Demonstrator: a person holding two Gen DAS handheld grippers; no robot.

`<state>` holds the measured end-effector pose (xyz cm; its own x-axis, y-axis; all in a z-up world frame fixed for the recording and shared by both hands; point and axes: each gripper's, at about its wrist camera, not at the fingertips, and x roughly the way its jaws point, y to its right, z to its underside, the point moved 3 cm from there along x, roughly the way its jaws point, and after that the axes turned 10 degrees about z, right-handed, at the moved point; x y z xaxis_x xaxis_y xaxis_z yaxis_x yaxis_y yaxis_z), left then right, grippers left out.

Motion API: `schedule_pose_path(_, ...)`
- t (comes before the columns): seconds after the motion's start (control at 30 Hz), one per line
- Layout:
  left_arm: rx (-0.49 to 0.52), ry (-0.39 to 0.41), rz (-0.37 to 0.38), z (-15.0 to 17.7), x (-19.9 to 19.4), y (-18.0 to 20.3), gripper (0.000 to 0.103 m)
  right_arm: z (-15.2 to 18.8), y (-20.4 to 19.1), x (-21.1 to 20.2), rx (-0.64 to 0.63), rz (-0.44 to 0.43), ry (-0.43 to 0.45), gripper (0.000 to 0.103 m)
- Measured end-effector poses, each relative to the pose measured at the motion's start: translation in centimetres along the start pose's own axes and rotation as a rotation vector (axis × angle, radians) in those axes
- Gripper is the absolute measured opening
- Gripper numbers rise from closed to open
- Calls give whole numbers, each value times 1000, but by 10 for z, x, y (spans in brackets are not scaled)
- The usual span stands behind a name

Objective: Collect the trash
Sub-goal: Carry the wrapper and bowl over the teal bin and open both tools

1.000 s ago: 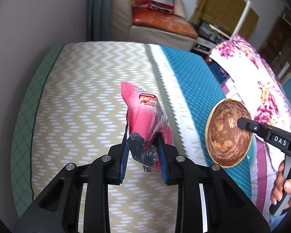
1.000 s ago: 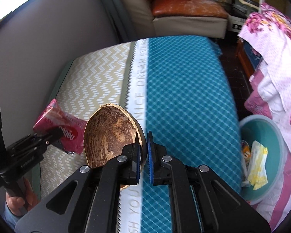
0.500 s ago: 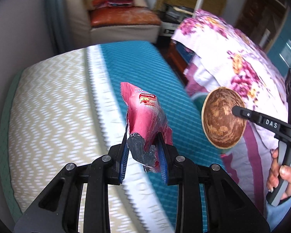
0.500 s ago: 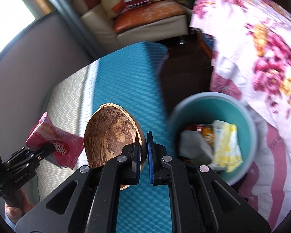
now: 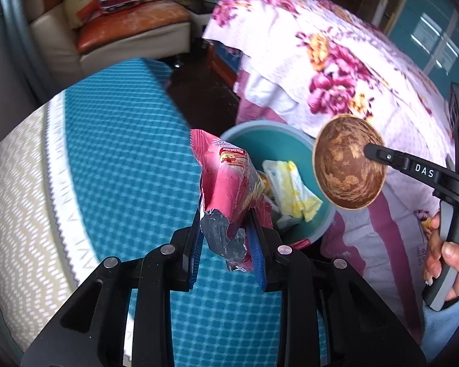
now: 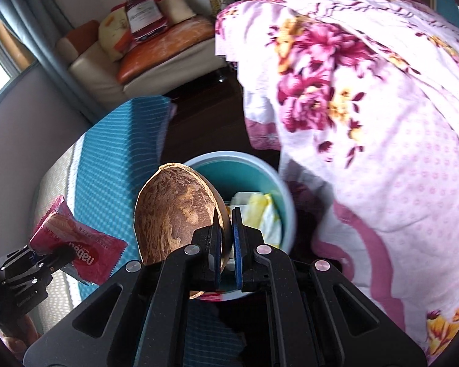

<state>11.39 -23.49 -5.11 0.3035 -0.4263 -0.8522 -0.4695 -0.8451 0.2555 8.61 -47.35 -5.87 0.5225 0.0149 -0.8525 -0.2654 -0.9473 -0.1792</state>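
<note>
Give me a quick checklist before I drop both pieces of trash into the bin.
1. Left hand-held gripper shut on the pink snack wrapper: ok.
2. Right hand-held gripper shut on the rim of the coconut shell half: ok.
3. Teal trash bin open and in view of both cameras: ok.
4. Room left in the bin, with yellow-and-white packaging low inside: ok.
5. Wrapper directly above the bin opening: cannot tell; it looks to hang near the bin's edge, over the blue mat.
6. Shell directly above the opening: cannot tell; the two views disagree.
</note>
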Motion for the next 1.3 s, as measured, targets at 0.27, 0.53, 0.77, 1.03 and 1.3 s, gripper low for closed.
schedule_pose_path(0.27, 39, -75, -3, -8, 39, 21, 29, -3, 28, 15, 37, 11, -31, 7)
schedule_pose_path(0.53, 45, -100, -27, -22, 65, 23, 53, -1, 40, 31, 53, 30, -62, 7)
schedule_pose_path(0.77, 44, -101, -42, -23, 71, 22, 70, -1, 40, 45, 44, 41, -86, 8)
schedule_pose_path(1.03, 28, -64, -77, -18, 59, 7, 91, 0, 31, 57, 26, 48, -106, 8)
schedule_pose_path(1.3, -15, -34, -95, -18, 49, -15, 91, 3, 19, 69, -9, 61, -139, 11)
